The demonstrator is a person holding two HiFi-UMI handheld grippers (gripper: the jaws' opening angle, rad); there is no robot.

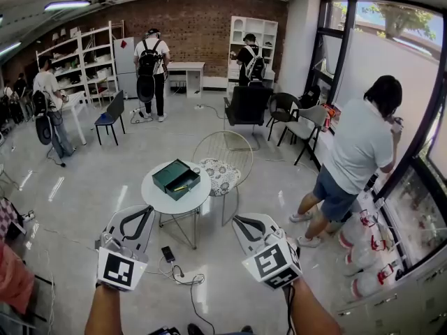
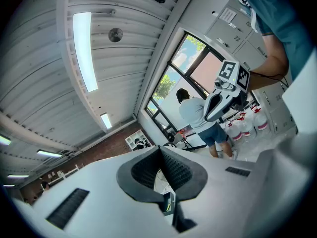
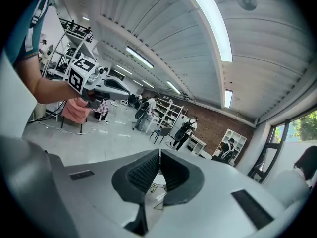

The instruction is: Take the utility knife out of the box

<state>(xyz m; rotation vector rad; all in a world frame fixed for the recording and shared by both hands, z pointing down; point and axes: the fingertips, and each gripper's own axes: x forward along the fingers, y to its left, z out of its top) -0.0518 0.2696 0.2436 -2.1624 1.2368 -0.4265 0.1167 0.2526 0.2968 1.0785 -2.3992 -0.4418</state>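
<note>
The dark green rectangular box (image 1: 174, 178) sat open on the small round white table (image 1: 152, 195), far ahead of both tongs. The yellow utility knife (image 1: 182, 187) lay inside it, toward its near right side. The left gripper (image 1: 137, 213) and right gripper (image 1: 246, 223) were near, well apart from the table, each with its jaws closed on nothing

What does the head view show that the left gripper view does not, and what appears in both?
Head view only: a phone on the floor, and the marker cube on the left gripper. Left gripper view only: a round ceiling fitting, and that gripper's pads pressed together with nothing between. Both: the right gripper, the person at the window, and the white bottles.
</note>
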